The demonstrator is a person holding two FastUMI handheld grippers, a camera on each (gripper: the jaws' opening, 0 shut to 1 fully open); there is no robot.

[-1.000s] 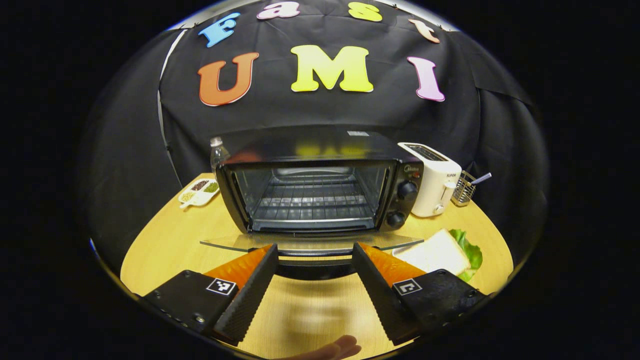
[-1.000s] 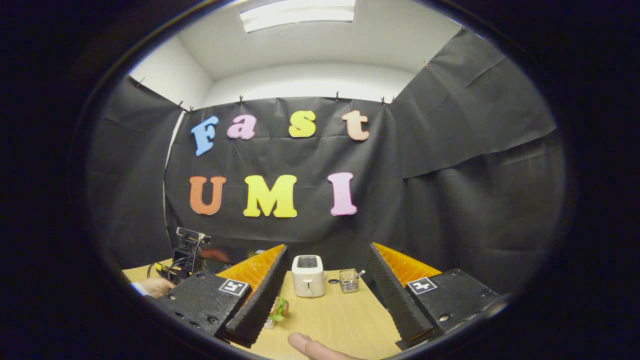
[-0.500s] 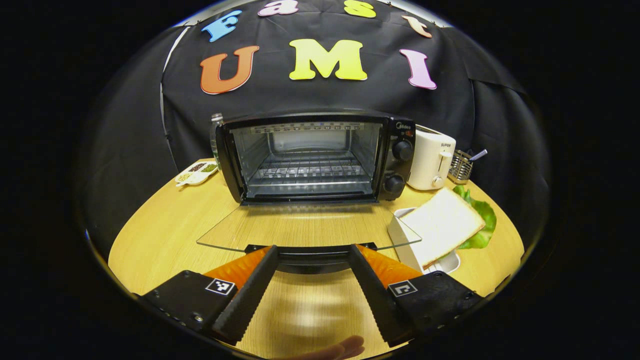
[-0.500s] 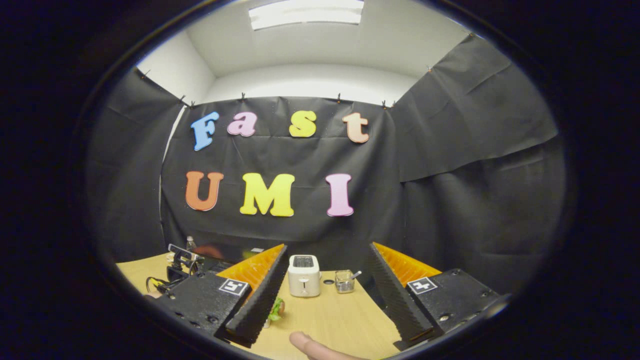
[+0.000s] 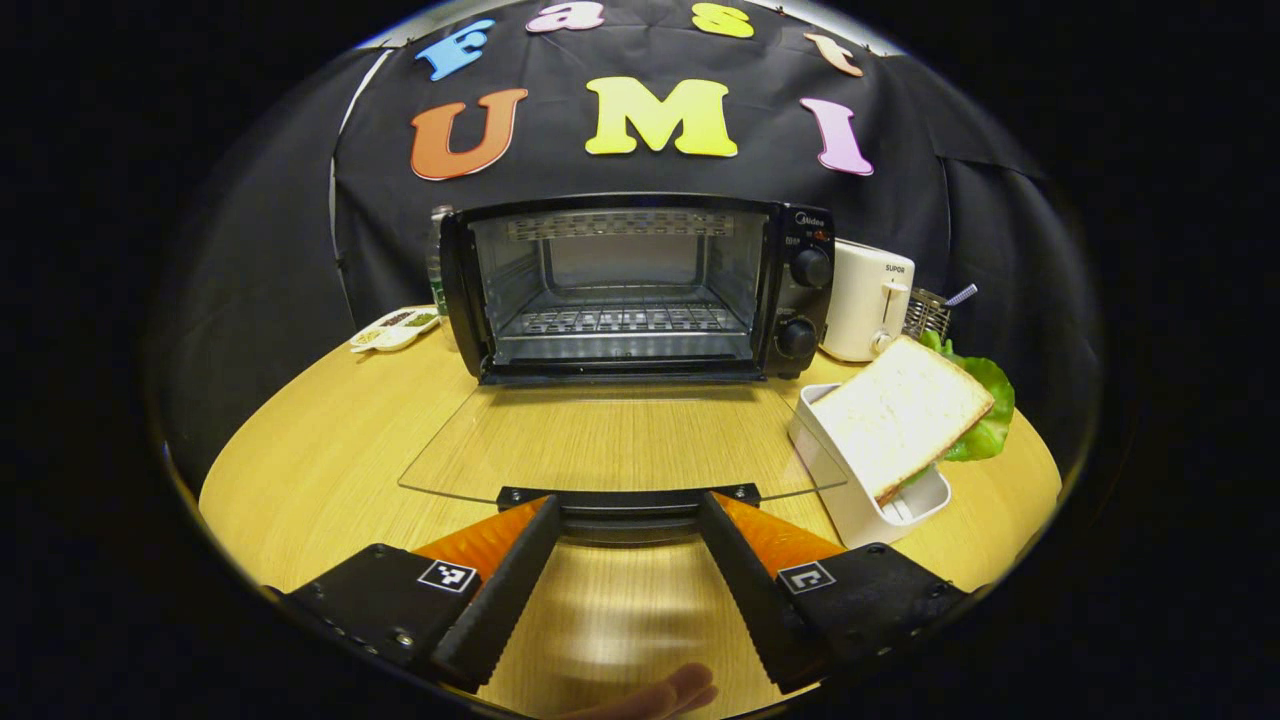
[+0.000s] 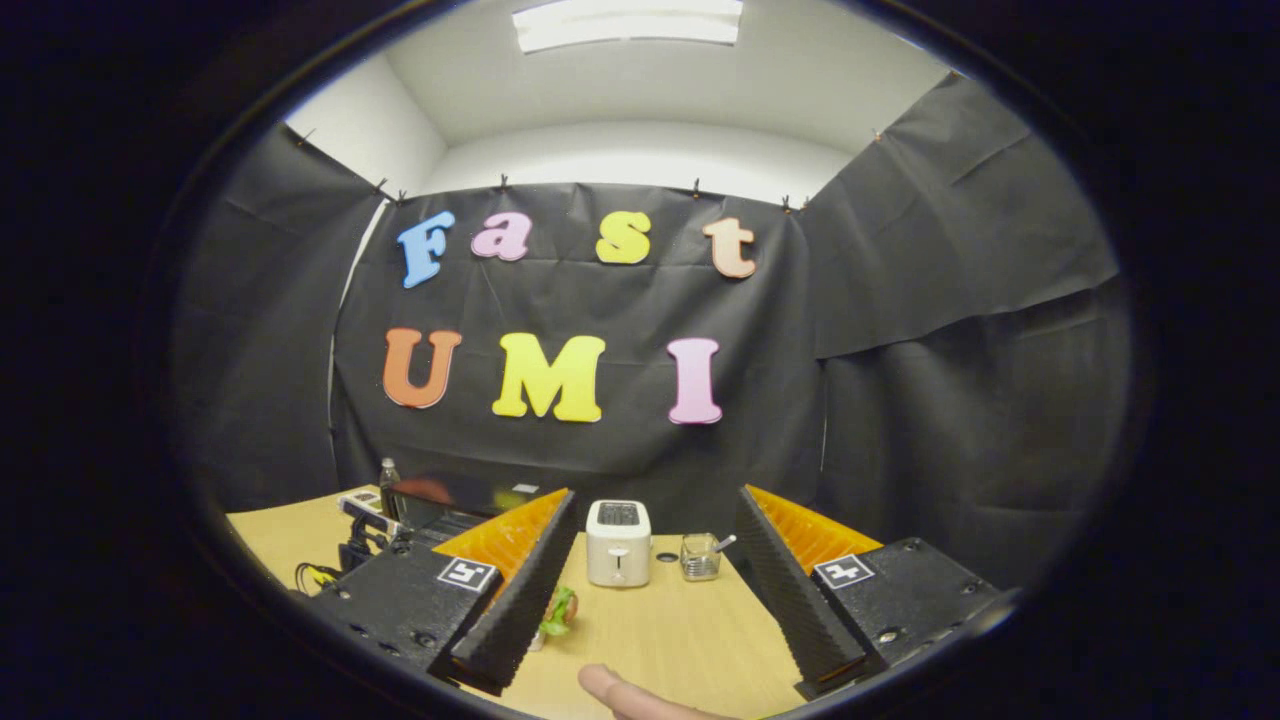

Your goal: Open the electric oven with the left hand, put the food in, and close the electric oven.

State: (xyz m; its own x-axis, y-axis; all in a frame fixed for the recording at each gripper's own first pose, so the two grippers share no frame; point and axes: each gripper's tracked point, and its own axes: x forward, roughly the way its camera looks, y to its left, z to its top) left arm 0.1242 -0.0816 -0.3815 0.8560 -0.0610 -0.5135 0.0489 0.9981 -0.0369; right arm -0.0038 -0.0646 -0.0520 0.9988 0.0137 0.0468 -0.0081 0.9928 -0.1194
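I'm working in a staged recording booth dressed as a kitchen corner. Black cloth walls [image 6: 900, 330] hang clipped below a white ceiling with a fluorescent panel [image 6: 627, 20]. On the round wooden table [image 5: 330, 450] stand an electric oven [image 5: 630, 285], a white toaster [image 5: 868, 300] to its right, a wire utensil holder [image 5: 925, 312] farther right and a divided condiment dish [image 5: 393, 328] at far left.

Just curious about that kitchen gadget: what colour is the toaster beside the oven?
White toaster; the left gripper view shows it best.
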